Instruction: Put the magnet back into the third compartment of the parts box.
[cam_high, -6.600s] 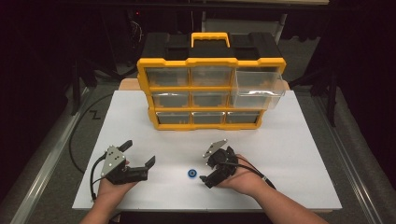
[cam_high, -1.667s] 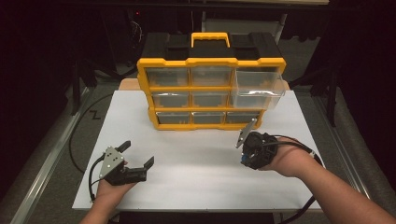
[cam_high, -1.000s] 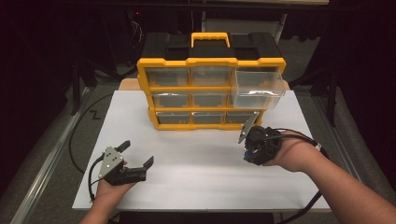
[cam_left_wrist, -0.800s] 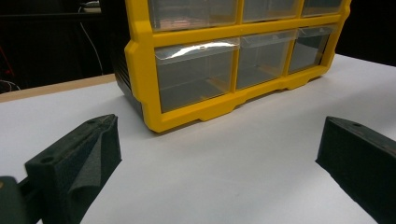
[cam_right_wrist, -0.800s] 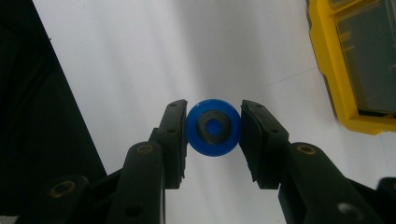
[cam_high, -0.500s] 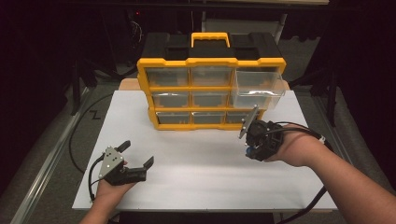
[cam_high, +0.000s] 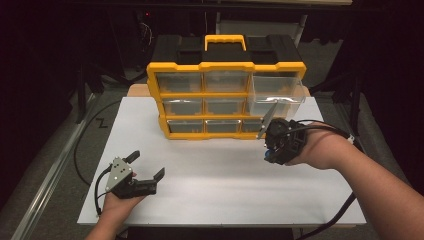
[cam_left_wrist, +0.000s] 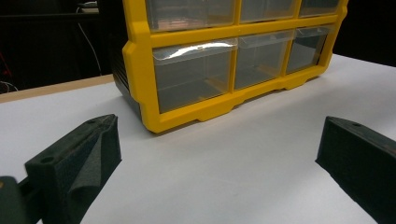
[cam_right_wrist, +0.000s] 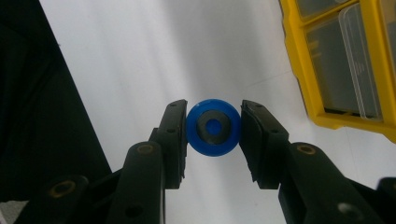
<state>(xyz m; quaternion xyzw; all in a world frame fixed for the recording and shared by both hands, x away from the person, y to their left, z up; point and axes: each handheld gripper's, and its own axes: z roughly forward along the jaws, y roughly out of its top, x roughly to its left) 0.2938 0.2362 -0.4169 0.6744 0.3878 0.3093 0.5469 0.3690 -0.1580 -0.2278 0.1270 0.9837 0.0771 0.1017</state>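
Since the earliest pic my right gripper (cam_high: 274, 144) has left the near-centre of the white table (cam_high: 210, 165), where the blue wheel (cam_right_wrist: 213, 127) lay beside it, and carried the wheel to the right end of the yellow organizer (cam_high: 225, 100). Over the last sec or so it has also crept up and closer to the cabinet front. Right gripper view: jaws are clamped on the wheel, one pad each side, blue disc w/ dark hub facing the cam, table well below it, so it's off the surface. The pulled-out clear drawer (cam_high: 277, 90) at top right juts toward me, just above and beyond the gripper; my guess is that's the drop target, and I'd need more lift to clear its front lip. Left gripper (cam_high: 145, 172) hasn't budged: rests near-left on the table, jaws wide apart w/ nothing between them, pointing at the organizer's bottom row in the left gripper view. Pickup looks done, transport partway, release not yet.
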